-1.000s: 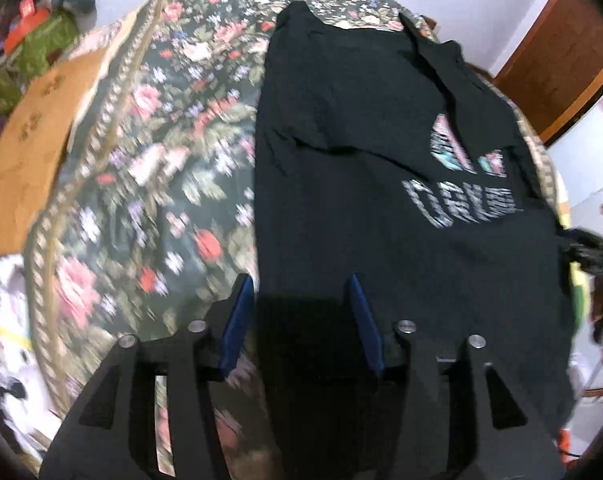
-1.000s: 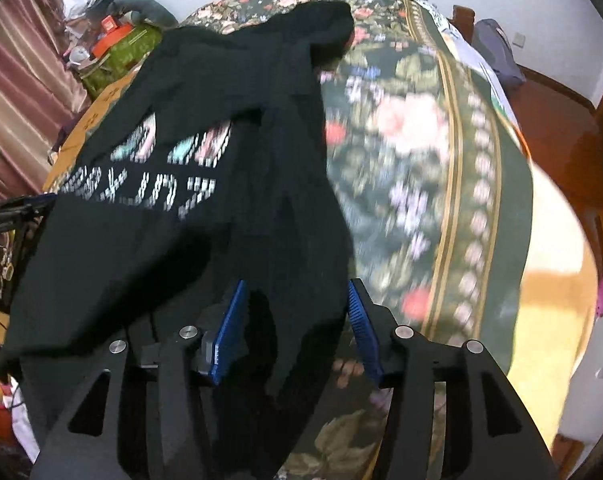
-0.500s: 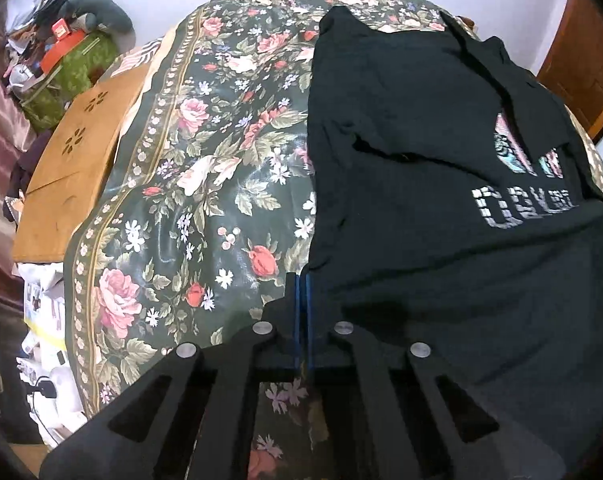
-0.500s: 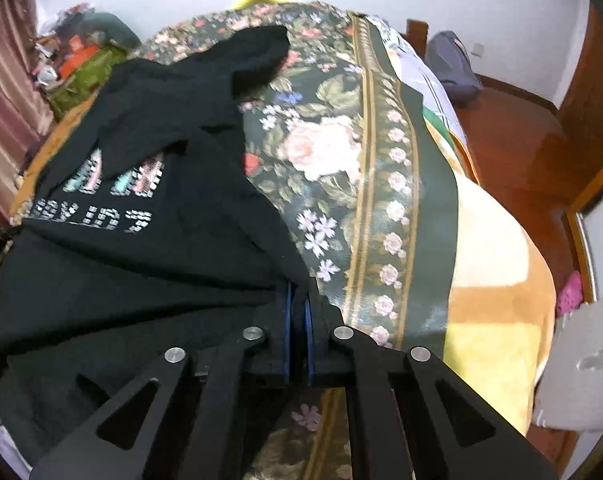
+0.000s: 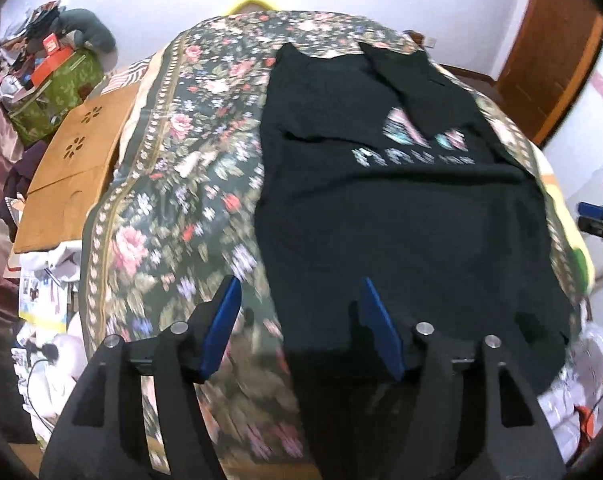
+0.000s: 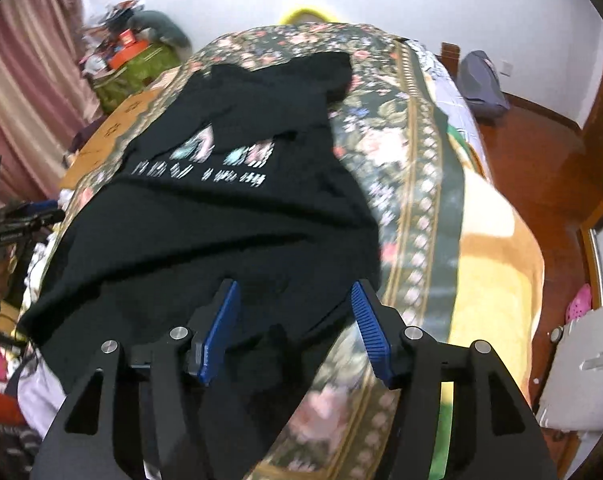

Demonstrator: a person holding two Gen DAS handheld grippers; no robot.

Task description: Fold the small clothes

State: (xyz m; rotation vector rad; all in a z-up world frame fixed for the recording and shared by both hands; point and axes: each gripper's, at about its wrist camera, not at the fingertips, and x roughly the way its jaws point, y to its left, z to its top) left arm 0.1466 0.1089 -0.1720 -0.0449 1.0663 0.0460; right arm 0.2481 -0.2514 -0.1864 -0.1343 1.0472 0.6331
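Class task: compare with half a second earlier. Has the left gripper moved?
Yes. The left gripper has released the black printed T-shirt, its jaws now open, and backed away: the floral bedspread looks farther off.

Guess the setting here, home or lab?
Most likely a home bedroom: a bed under a floral bedspread with a black T-shirt laid on it, pink curtains, and a wooden door.

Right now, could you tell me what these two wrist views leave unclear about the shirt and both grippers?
- Black T-shirt print: motion blur in both views makes the lettering unreadable.
- Shirt's near hem: in both views, dark fabric merges with the open left gripper and open right gripper, hiding its edge.
- Floral bedspread: pattern smeared near the camera.
- Left view: the right gripper is cut off by the right edge.
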